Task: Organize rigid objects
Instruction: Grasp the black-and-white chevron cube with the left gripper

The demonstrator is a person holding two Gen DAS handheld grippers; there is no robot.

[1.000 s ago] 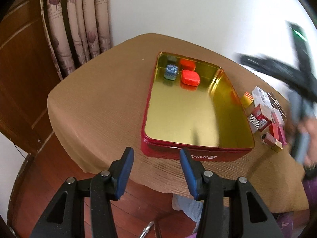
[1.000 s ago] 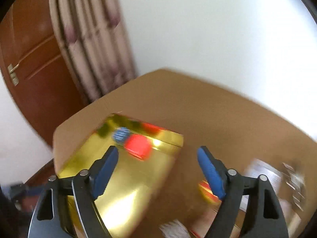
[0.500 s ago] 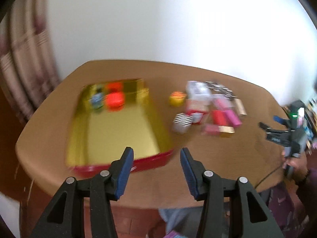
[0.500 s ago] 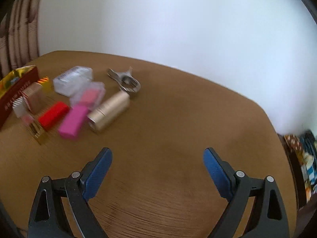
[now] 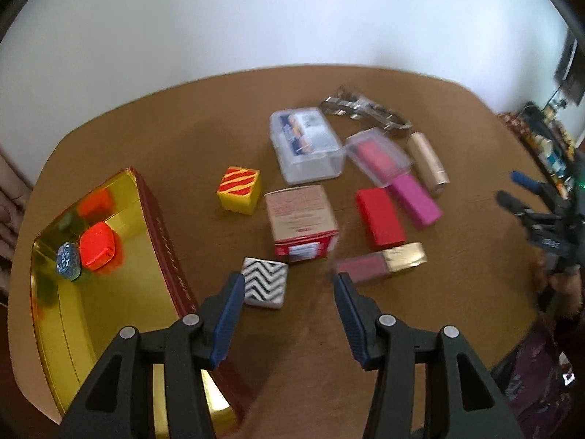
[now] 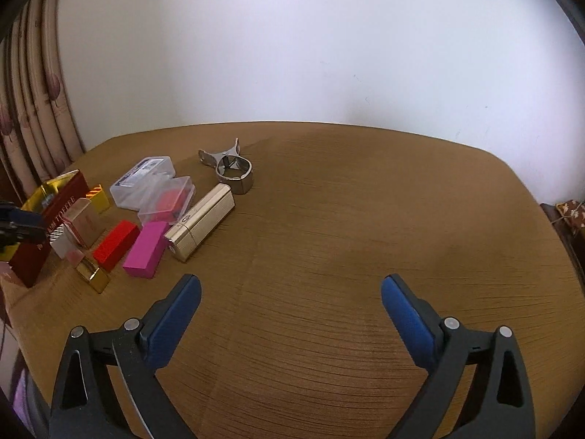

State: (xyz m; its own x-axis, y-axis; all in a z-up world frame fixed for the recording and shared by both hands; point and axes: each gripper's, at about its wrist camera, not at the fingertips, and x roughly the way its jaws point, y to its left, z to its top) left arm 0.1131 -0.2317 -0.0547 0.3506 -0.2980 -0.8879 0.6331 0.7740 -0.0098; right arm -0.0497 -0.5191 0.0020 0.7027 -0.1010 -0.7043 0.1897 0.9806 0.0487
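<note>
Spreading wider than before, right gripper (image 6: 290,292) is held empty over bare table (image 6: 347,219). Left gripper (image 5: 289,292), part-spread and empty, is now seen above zigzag box (image 5: 265,287), tin (image 5: 109,311) shifted left.

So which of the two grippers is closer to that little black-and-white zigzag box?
Left. The left gripper hovers open right over the black-and-white zigzag box, which sits beside its left finger. The right gripper, jaws just opened wide, is over bare table, with the box far off to its left.
</note>
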